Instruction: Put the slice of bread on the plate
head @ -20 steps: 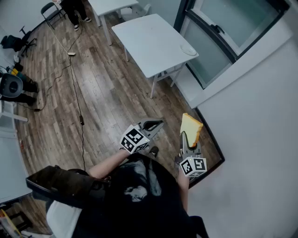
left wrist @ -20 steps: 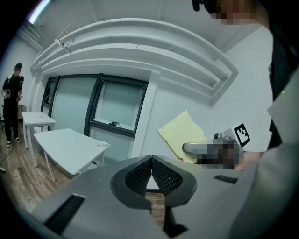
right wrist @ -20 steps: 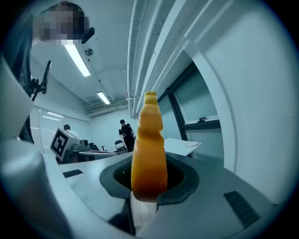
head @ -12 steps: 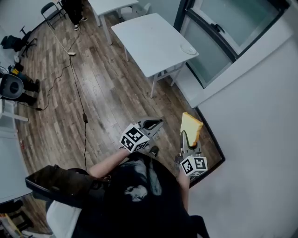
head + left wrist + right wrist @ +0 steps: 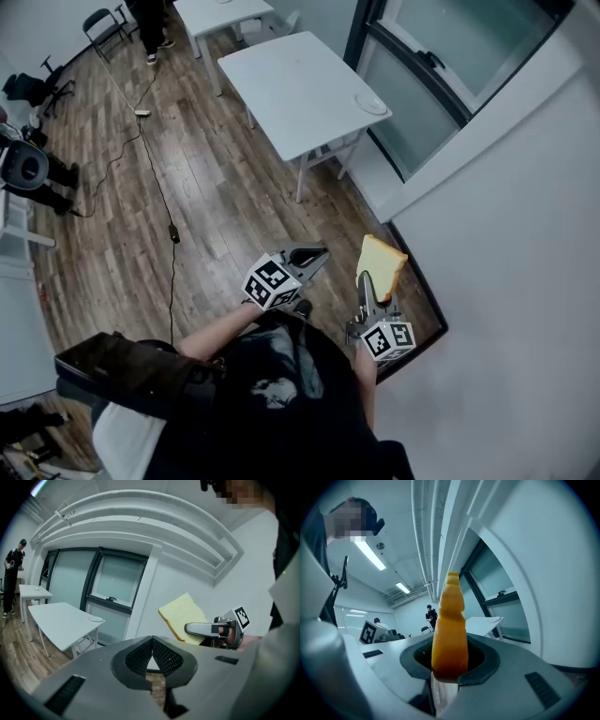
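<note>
Your right tool (image 5: 371, 286) clamps the slice of bread (image 5: 382, 264) upright in the air, well apart from the plate (image 5: 370, 103) on the far white surface (image 5: 291, 84). Your left tool (image 5: 317, 253) is closed and empty, just left of it.

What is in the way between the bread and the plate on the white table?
Nothing visible. The right gripper holds the slice of bread in the air, and only open wooden floor lies between it and the white table. The plate sits bare near the table's window-side corner.
</note>
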Tool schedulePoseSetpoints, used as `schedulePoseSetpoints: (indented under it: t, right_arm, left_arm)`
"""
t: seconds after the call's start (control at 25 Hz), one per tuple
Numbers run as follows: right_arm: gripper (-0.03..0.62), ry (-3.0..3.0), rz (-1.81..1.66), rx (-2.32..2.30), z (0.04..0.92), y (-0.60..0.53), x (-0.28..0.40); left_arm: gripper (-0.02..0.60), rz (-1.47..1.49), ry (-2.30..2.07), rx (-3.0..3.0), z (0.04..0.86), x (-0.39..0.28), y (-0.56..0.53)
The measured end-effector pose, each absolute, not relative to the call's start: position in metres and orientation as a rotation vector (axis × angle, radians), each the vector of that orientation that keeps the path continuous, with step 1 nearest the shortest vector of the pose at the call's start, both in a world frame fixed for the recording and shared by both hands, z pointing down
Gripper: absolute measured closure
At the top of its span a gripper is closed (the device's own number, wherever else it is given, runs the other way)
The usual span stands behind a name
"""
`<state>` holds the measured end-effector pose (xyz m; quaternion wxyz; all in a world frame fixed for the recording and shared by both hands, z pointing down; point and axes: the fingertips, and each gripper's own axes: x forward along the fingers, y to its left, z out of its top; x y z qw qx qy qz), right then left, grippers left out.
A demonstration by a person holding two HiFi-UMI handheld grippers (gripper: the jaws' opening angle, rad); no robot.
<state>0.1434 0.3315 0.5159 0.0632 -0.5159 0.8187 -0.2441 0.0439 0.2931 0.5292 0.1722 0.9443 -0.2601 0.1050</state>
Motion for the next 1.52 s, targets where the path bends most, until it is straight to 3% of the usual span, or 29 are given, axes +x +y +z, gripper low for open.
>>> schedulePoseSetpoints:
  t: [0.4,0.8,1.24,1.52]
  right_arm:
    - [0.494,2.469,-0.901,-1.455,0.544,0.314,0.174]
    - [0.494,2.478,-0.880,-1.429,0.532,0.233,0.166]
    - [0.494,2.610,-0.825,-1.402,0.533,0.143,0.115]
    - [0.494,2.585,-0.927,-1.434,0.551,0.106,0.135]
  left_arm:
    - [0.577,0.367,-0.753,2.695,0.536,0.079,0.293]
    - [0.577,0.346,-0.711,2.706,0.533,0.090,0.208]
    - [0.577,0.339,-0.628,2.629,0.557,0.062,0.127]
    - [0.577,0.324,-0.745,2.578,0.565,0.060,0.075]
